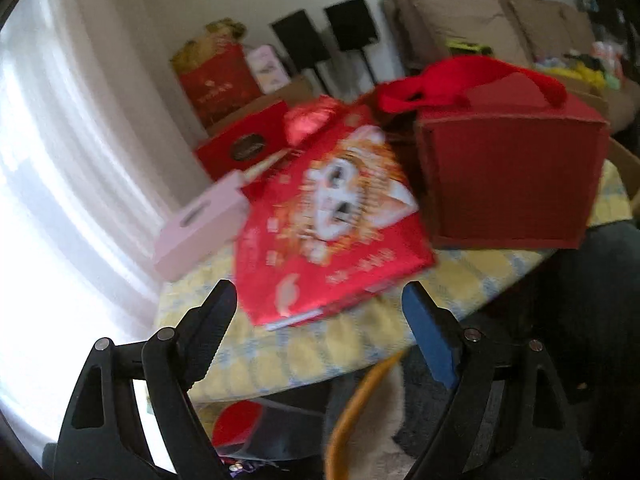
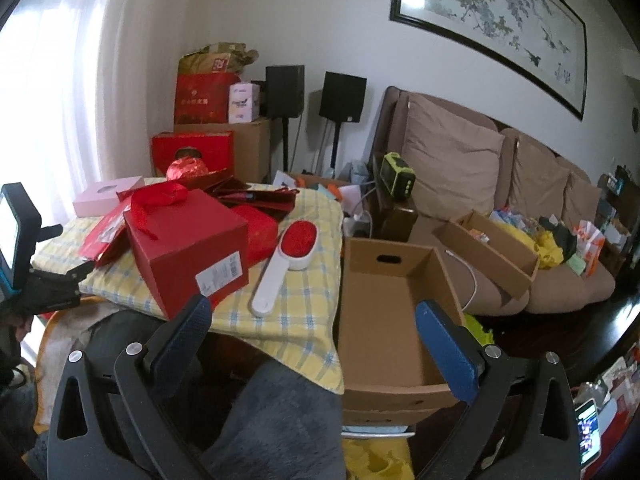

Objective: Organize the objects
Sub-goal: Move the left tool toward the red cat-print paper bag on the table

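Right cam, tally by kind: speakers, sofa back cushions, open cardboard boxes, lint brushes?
Speakers: 2
Sofa back cushions: 3
Open cardboard boxes: 2
Lint brushes: 1
Total: 8

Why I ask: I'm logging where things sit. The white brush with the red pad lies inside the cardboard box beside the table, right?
Not quite. The brush lies on the checked cloth on the table, next to the red box. The cardboard box beside the table holds nothing that can be seen. The right wrist view shows this.
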Available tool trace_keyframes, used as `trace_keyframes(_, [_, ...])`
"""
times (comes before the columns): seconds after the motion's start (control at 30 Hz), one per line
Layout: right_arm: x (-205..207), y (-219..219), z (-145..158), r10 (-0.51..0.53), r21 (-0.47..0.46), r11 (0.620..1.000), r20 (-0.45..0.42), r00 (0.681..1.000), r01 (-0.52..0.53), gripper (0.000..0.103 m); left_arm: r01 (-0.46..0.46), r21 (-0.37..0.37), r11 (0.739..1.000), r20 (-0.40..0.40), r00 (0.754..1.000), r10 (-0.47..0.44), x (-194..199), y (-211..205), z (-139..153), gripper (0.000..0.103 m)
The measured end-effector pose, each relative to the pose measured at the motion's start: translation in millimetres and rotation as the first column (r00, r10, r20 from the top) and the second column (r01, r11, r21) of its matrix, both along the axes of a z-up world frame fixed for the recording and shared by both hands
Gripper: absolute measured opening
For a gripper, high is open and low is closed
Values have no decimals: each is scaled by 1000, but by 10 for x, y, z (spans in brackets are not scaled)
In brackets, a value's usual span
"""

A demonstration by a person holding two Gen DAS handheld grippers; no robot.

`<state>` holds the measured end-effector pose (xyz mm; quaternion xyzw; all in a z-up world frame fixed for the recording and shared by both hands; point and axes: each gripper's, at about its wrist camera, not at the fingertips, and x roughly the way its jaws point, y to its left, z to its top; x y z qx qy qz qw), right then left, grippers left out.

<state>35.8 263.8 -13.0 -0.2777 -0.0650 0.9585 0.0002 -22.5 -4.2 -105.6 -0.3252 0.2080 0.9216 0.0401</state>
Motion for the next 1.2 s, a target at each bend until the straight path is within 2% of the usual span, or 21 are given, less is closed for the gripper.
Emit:
trace_keyframes(0.1, [0, -14, -19, -6, 17, 1000, 2, 1000, 6, 102, 47, -7, 999, -6, 999, -47, 50, 96, 3, 84])
trace_keyframes(0.17, [4, -16, -23, -9, 28, 1000, 2, 1000, 9, 102, 64, -61, 996, -19, 998, -65, 84, 173, -24, 84])
trace_keyframes(0.27, [4, 18, -35, -10, 19, 1000, 3, 1000, 10, 102, 21, -139, 990, -46, 999, -28, 47, 240, -93, 84])
trace_keyframes(0.37, [4, 50, -51, -9, 1, 1000, 9, 1000, 9, 102, -6, -128, 992, -40, 999, 1, -19, 209, -117, 84])
trace_keyframes(0.5, [5, 68, -47, -15, -7, 1000, 6, 1000, 15, 102, -5, -77, 997, -11, 1000, 4, -77, 150, -140, 84])
trace_keyframes(0.67, [22, 61, -31, -12, -27, 1000, -5, 1000, 12, 102, 0, -108, 994, -36, 999, -4, -135, 213, -180, 84])
trace_keyframes(0.8, [23, 21, -63, -6, -63, 998, 15, 1000, 6, 102, 43, -86, 995, -59, 997, -48, -112, 281, -178, 84])
trace_keyframes(0.97, [42, -132, -90, 55, -87, 995, 22, 998, -53, 102, 0, -233, 973, -115, 993, -27, -171, 385, -259, 87])
trace_keyframes(1.1, [63, -242, -120, 91, -67, 994, 20, 996, -89, 102, -46, -260, 964, -131, 991, 12, -253, 406, -262, 87])
trace_keyframes(1.2, [59, -267, -150, 93, -61, 994, 19, 995, -92, 102, -49, -281, 959, -138, 990, 10, -275, 444, -263, 87])
